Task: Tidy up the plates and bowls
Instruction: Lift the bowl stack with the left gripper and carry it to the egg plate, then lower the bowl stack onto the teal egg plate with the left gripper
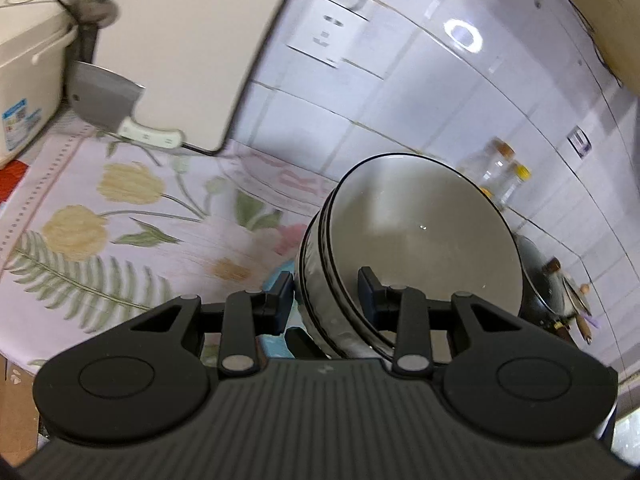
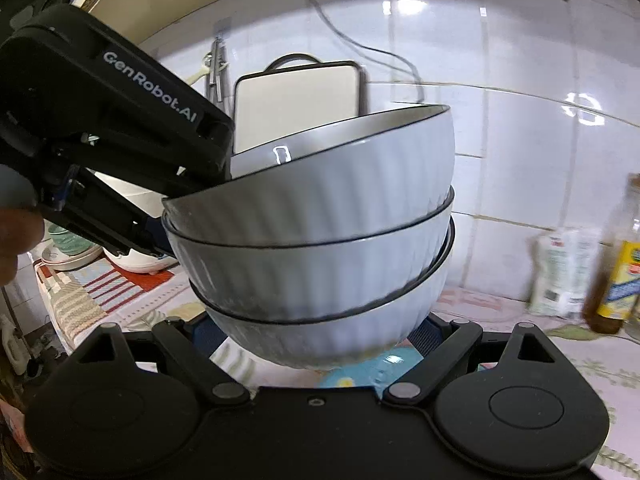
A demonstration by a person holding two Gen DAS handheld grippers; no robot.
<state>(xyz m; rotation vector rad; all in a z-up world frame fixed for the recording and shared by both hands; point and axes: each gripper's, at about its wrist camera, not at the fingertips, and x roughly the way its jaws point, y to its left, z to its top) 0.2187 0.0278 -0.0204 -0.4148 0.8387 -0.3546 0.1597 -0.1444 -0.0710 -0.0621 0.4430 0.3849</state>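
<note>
Three white ribbed bowls with dark rims are nested in a stack (image 2: 320, 248), tilted and lifted above the counter. In the left wrist view the stack (image 1: 420, 236) shows its inside and rims. My left gripper (image 1: 326, 292) is shut on the stack's rims, one finger inside the top bowl and one outside. It shows in the right wrist view (image 2: 156, 236) at the stack's left edge. My right gripper (image 2: 316, 332) has its fingers either side of the bottom bowl's base; the fingertips are hidden behind it.
A flowered cloth (image 1: 120, 216) covers the counter. A cutting board (image 1: 180, 40), a cleaver (image 1: 108, 100) and a white appliance (image 1: 28, 80) stand at the back. Jars (image 1: 500, 172), a dark wok (image 1: 540, 280), a bottle (image 2: 616, 256) and a blue plate (image 2: 368, 368) are near.
</note>
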